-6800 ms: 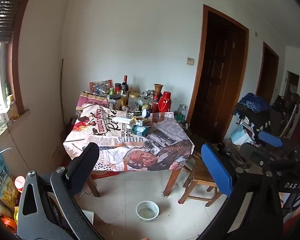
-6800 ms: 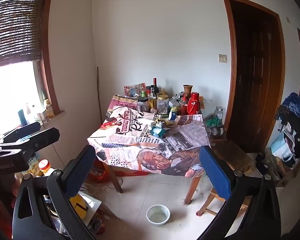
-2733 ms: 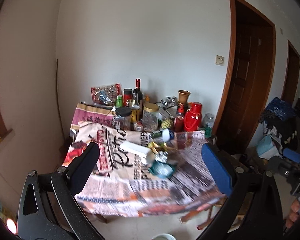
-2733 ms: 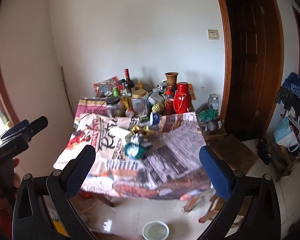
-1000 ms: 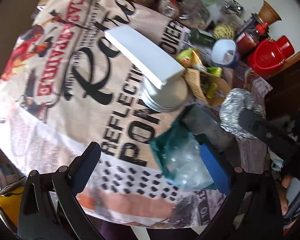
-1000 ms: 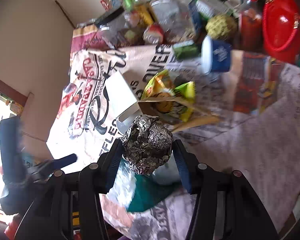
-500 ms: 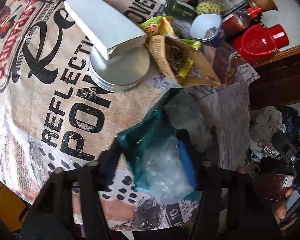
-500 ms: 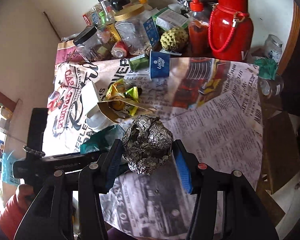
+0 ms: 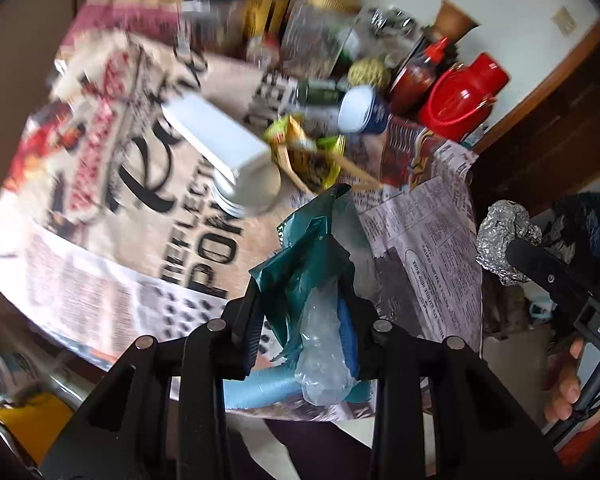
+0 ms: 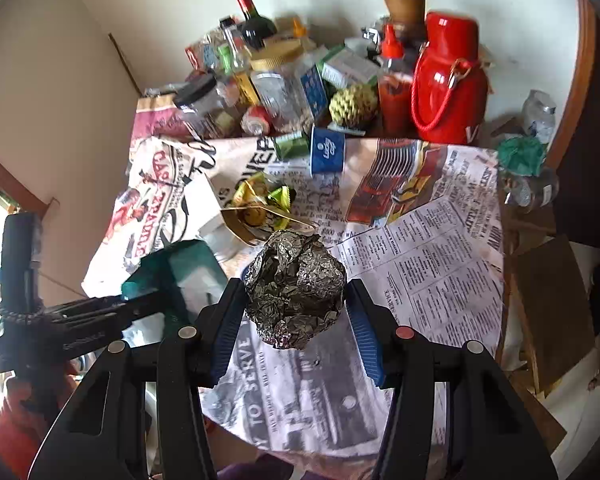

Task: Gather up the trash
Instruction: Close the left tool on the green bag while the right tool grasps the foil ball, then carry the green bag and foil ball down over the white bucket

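My left gripper (image 9: pixel 304 320) is shut on a crumpled teal plastic bag (image 9: pixel 308 256) with clear film, held just above the newspaper-covered table (image 9: pixel 428 248). The bag also shows in the right wrist view (image 10: pixel 172 268). My right gripper (image 10: pixel 294 312) is shut on a crumpled foil ball (image 10: pixel 294 284), held above the table's front part. The foil ball shows at the right in the left wrist view (image 9: pixel 504 236). More trash lies on the table: an open brown paper bag with yellow-green wrappers (image 10: pixel 260 208) and a tipped blue paper cup (image 10: pixel 327 150).
A white box on a round tin (image 9: pixel 220 148) sits left of the wrappers. Bottles, jars and a red thermos (image 10: pixel 448 76) crowd the table's back edge by the wall. A wooden door frame (image 10: pixel 580 80) and floor clutter are to the right.
My left gripper has lifted the teal bag off the table and tilted back. My right gripper holds the foil ball as before, a little farther back and higher.
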`<state>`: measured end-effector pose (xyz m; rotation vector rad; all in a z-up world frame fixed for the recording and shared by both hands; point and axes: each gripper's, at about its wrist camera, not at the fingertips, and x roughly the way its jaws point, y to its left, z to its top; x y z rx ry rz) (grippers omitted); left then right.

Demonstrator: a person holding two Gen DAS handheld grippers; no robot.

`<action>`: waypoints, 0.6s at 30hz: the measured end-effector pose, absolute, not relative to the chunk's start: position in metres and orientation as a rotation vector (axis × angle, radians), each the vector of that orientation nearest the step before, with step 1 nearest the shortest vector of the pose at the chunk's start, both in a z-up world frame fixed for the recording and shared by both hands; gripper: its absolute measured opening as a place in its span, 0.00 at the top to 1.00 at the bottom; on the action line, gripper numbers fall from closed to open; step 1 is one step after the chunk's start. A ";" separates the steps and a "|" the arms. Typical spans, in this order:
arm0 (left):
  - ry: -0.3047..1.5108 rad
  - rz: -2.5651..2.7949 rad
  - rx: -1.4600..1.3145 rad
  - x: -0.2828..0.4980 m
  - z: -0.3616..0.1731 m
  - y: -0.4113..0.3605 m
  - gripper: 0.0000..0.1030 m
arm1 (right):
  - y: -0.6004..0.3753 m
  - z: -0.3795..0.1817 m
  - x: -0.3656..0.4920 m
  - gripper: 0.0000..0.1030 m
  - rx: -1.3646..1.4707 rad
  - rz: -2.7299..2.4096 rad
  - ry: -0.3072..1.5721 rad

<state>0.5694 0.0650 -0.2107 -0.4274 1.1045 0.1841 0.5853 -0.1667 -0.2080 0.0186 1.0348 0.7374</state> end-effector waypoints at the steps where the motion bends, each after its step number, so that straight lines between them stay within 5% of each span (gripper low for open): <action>1: 1.083 0.180 -0.414 0.560 -0.202 0.067 0.68 | -0.168 -0.203 0.578 0.53 0.023 0.730 1.023; 18: 0.835 -0.069 -0.244 0.382 -0.131 0.075 0.68 | -0.158 -0.162 0.387 0.53 0.122 0.498 0.817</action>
